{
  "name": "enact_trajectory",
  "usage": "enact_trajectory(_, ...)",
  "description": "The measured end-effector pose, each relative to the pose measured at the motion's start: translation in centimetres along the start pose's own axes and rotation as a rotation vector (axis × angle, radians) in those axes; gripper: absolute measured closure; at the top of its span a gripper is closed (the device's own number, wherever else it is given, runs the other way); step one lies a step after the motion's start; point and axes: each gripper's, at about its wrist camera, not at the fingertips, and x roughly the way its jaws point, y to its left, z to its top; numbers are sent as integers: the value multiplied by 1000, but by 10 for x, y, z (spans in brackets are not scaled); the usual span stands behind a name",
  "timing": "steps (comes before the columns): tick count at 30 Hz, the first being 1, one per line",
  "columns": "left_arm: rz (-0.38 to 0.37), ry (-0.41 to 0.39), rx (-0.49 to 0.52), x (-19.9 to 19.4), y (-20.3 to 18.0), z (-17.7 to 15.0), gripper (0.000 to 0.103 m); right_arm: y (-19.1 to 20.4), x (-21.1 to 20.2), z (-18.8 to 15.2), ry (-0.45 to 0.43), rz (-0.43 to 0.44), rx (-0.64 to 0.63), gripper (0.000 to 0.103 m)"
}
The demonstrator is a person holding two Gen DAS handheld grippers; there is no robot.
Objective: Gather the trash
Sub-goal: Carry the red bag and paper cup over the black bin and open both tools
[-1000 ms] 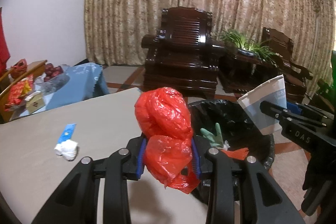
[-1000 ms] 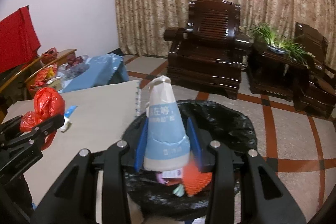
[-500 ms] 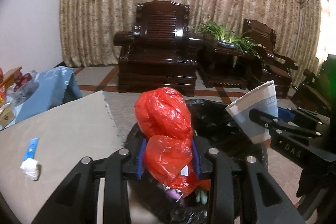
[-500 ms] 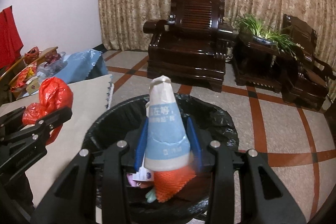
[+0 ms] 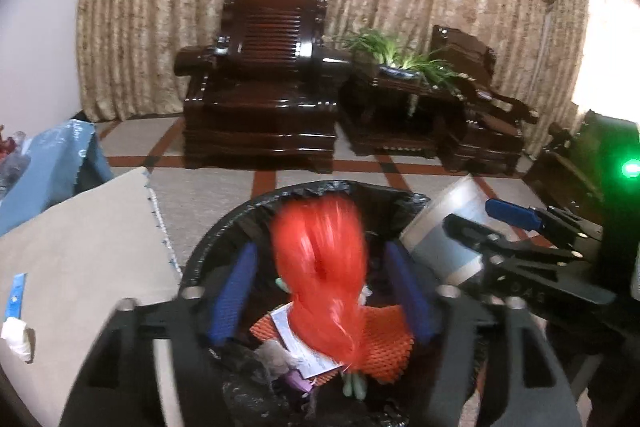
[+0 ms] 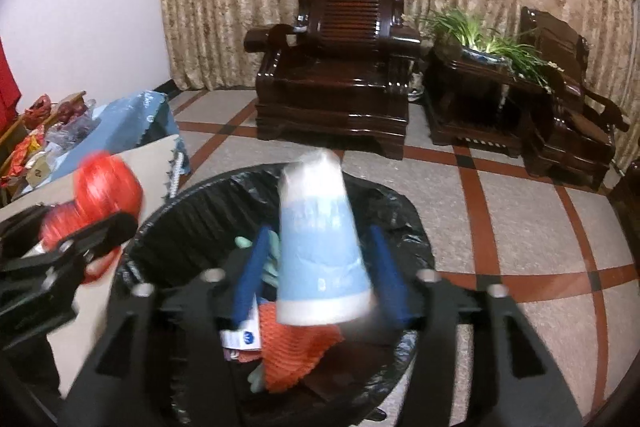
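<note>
- Red plastic bag (image 5: 320, 267): crumpled, soft, very light; motion-blurred between the jaws of the left gripper (image 5: 320, 291), clear of both pads, over the black-lined bin (image 5: 224, 231). Judged slippery film; best pinched at its bunched middle.
- Left gripper jaws: wide, just opened, gripping nothing.
- Paper cup (image 6: 316, 243): blue and white, upside down, light, thin-walled, easily crushed; between the jaws of the right gripper (image 6: 316, 279), touching neither pad, above the bin. Take by the side walls near the rim.
- Right gripper jaws: wide, just opened, holding nothing.
- White wad (image 5: 16, 337): on the worktop (image 5: 88, 247), well left of the left jaws; soft, uncollected.
</note>
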Motion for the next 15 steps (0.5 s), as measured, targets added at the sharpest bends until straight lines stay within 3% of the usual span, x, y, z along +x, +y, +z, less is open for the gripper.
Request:
enact_trajectory(3,-21,-6,-39,-9,12,-3,23,-1,-3,-5,-16,-32,-8,15)
enact_trajectory(6,3,-25,-74,-21,26,-3,16,-2,-6,-7,-19,-26,0,11)
enact_trajectory(15,200,-92,-106,-88,84,-21,6,32,-28,-9,-29,37,-15,8)
